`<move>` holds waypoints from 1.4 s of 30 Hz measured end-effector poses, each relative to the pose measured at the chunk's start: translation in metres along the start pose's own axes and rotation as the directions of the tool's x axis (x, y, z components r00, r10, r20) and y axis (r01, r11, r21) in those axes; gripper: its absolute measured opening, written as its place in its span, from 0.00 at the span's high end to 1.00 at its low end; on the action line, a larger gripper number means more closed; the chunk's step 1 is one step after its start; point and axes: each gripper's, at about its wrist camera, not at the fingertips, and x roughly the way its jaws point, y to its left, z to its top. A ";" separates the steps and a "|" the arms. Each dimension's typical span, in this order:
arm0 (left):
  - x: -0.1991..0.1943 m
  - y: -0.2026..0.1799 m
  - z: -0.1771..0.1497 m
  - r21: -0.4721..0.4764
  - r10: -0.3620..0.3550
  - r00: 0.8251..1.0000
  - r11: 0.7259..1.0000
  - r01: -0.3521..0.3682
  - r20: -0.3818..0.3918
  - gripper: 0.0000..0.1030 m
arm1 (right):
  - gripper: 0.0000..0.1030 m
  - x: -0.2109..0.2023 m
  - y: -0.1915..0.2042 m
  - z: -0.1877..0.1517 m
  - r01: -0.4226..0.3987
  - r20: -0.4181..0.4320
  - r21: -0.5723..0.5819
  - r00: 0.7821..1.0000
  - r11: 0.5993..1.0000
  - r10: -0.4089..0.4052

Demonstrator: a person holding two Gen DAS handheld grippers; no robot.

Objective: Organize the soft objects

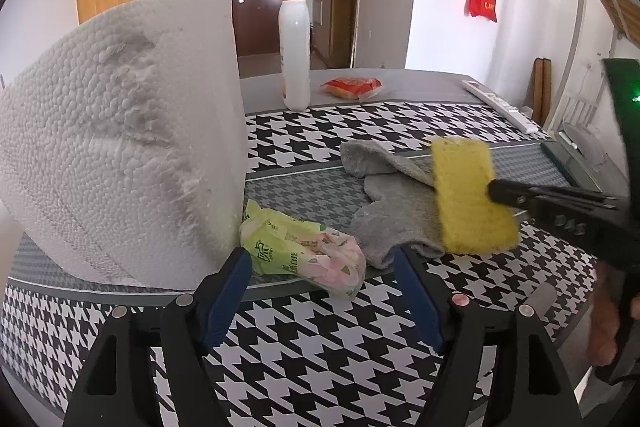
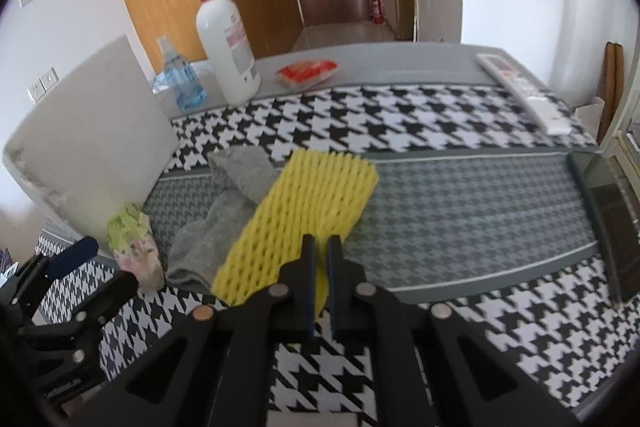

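The right gripper [image 2: 322, 247] is clamped on the near edge of the yellow foam net [image 2: 304, 215], its jaws drawn narrow with the foam squeezed between them. The foam net lies partly over the grey sock [image 2: 224, 223], covering the sock's right side. Both rest on the table [image 2: 460, 219], which is covered in a black-and-white houndstooth cloth with a grey band.

The left gripper [image 1: 322, 263] stands wide with nothing between its jaws, poised just in front of the crumpled tissue pack [image 1: 304, 251]. This green and pink pack lies just left of the sock, touching or nearly touching the base of the white foam block [image 1: 120, 131].

Beyond the sock, at the far side of the table, stand a white pump bottle [image 1: 295, 39] and a red packet [image 1: 351, 87]. A white remote [image 2: 524, 91] lies far right of the sock.
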 end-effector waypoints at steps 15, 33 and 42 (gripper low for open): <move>0.021 0.004 0.001 -0.045 0.025 0.997 0.999 -0.029 -0.077 0.56 | 0.92 -0.004 -0.015 -0.012 0.016 -0.027 -0.015 1.000 1.000 -0.017; 0.007 0.004 0.005 -0.040 0.001 1.000 0.999 -0.003 -0.030 0.79 | 0.40 -0.004 -0.005 -0.015 -0.006 -0.019 -0.030 1.000 1.000 0.005; -0.019 0.000 0.004 0.007 -0.041 0.998 0.999 0.041 0.051 0.79 | 0.40 0.011 0.003 -0.016 0.029 -0.065 -0.040 0.997 0.999 -0.031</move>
